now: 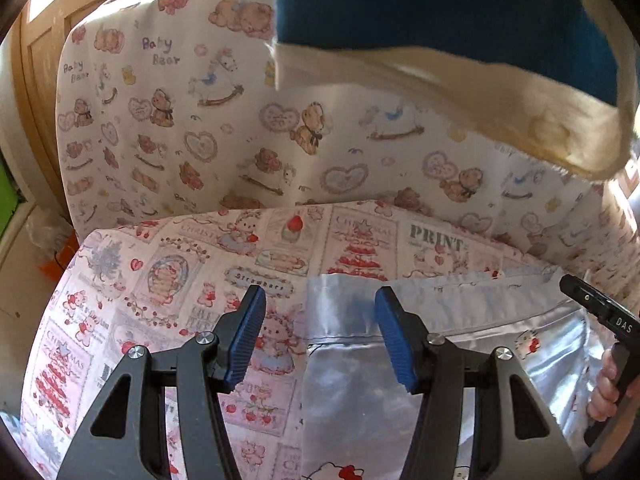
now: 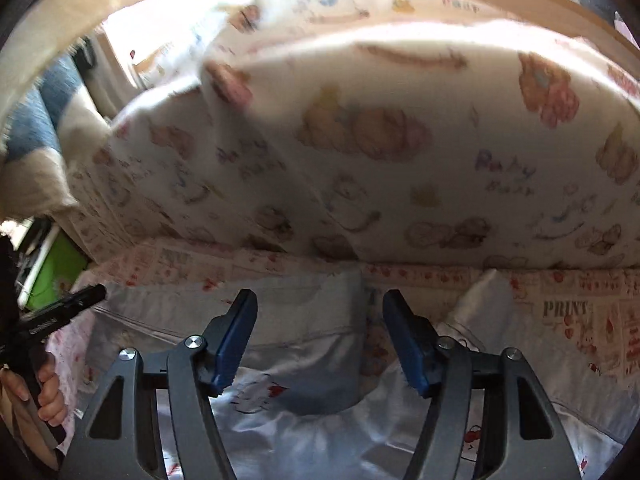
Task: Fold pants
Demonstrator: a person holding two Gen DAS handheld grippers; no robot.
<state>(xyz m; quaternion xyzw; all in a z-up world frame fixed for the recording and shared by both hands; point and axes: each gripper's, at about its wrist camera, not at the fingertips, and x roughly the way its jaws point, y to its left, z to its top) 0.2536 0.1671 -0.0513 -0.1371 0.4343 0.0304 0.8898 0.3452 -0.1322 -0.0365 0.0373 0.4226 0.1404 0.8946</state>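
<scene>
Both my claws stand about half open with nothing between the pads: my left claw [image 1: 320, 334] hangs over the left edge of the satin pants [image 1: 460, 360] on the bed [image 1: 120, 300], my right claw [image 2: 320, 338] over their middle. Only the left view shows a blue-and-cream blanket [image 1: 440, 40] overhead.

Bed with a strawberry/Christmas print sheet [image 1: 168, 280], big "Baby Bear" teddy-print cushion [image 1: 240, 128] upright behind it, wooden panelled door [image 1: 44, 52] at left, something green [image 1: 8, 200] by the pale floor [image 1: 16, 300], strong sunlight.
</scene>
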